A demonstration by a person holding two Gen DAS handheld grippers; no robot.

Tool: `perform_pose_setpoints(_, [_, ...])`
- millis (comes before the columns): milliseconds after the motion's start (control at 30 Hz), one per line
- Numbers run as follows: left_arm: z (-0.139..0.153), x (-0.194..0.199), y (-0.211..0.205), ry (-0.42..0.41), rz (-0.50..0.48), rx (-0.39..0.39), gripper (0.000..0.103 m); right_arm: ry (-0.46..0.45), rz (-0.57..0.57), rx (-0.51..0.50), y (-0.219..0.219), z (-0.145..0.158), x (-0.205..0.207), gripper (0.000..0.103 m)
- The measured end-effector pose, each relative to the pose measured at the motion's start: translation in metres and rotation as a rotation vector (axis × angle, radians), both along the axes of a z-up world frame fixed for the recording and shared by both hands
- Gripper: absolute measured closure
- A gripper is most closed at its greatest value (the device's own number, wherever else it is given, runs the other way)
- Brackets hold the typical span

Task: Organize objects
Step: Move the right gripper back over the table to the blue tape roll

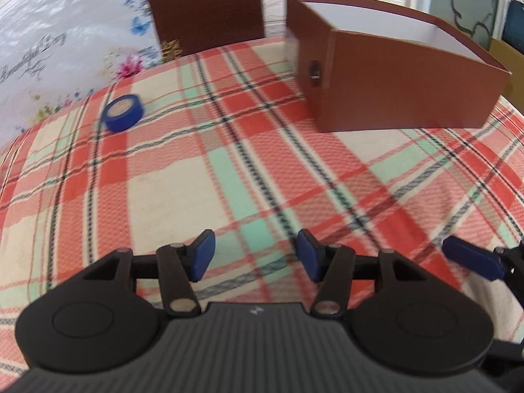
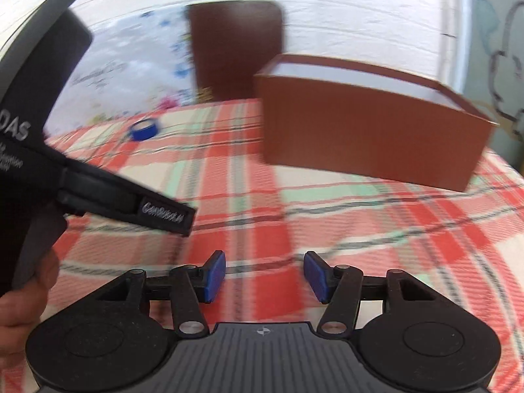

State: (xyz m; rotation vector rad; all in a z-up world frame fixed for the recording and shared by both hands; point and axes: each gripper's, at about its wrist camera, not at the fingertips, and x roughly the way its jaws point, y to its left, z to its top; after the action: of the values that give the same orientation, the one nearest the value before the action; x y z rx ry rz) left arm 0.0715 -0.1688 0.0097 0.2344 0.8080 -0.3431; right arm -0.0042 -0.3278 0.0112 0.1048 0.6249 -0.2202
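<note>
A blue tape roll [image 1: 123,112] lies flat on the plaid cloth at the far left, also seen small in the right wrist view [image 2: 144,130]. A brown open-topped box [image 1: 393,75] with a white inside stands at the far right [image 2: 370,127]. My left gripper [image 1: 255,257] is open over bare cloth, nothing between its blue pads [image 1: 203,255]. My right gripper [image 2: 264,275] is open too, with nothing between its fingers. One blue pad of the right gripper [image 1: 471,257] shows at the left wrist view's right edge. The left gripper's black body [image 2: 98,193] fills the left of the right wrist view, held by a hand [image 2: 23,298].
A brown lid or board [image 1: 203,6] leans upright against the white wall behind the table. A floral cloth [image 1: 59,49] hangs at the back left. The plaid tablecloth [image 1: 229,170] covers the table, whose edge curves away at left and right.
</note>
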Motion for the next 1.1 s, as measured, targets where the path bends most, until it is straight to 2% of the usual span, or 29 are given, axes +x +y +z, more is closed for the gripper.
perform_pose_setpoints(333, [-0.003, 0.015, 0.087, -0.009, 0.164, -0.031, 0.043, 0.045, 0.21, -0.016, 0.068, 0.005, 0.038, 0.048])
perform_pose_setpoints(500, [-0.002, 0.031, 0.13, -0.023, 0.254, -0.025, 0.042, 0.035, 0.302, -0.036, 0.106, 0.003, 0.062, 0.049])
perform_pose_setpoints(700, [-0.005, 0.062, 0.176, -0.065, 0.355, 0.019, 0.031, 0.016, 0.311, -0.044, 0.126, 0.002, 0.103, 0.042])
perform_pose_setpoints(833, [-0.008, 0.088, 0.2, -0.094, 0.414, 0.027, 0.02, 0.005, 0.288, -0.054, 0.132, 0.0, 0.134, 0.041])
perform_pose_setpoints(900, [-0.011, 0.098, 0.207, -0.131, 0.425, 0.039, 0.015, -0.003, 0.287, -0.069, 0.134, 0.0, 0.146, 0.041])
perform_pose_setpoints(967, [-0.017, 0.105, 0.21, -0.197, 0.426, 0.073, 0.006, -0.01, 0.277, -0.07, 0.135, 0.0, 0.157, 0.039])
perform_pose_setpoints(1100, [-0.02, 0.121, 0.223, -0.19, 0.444, -0.001, 0.004, -0.016, 0.246, -0.053, 0.131, -0.001, 0.175, 0.033])
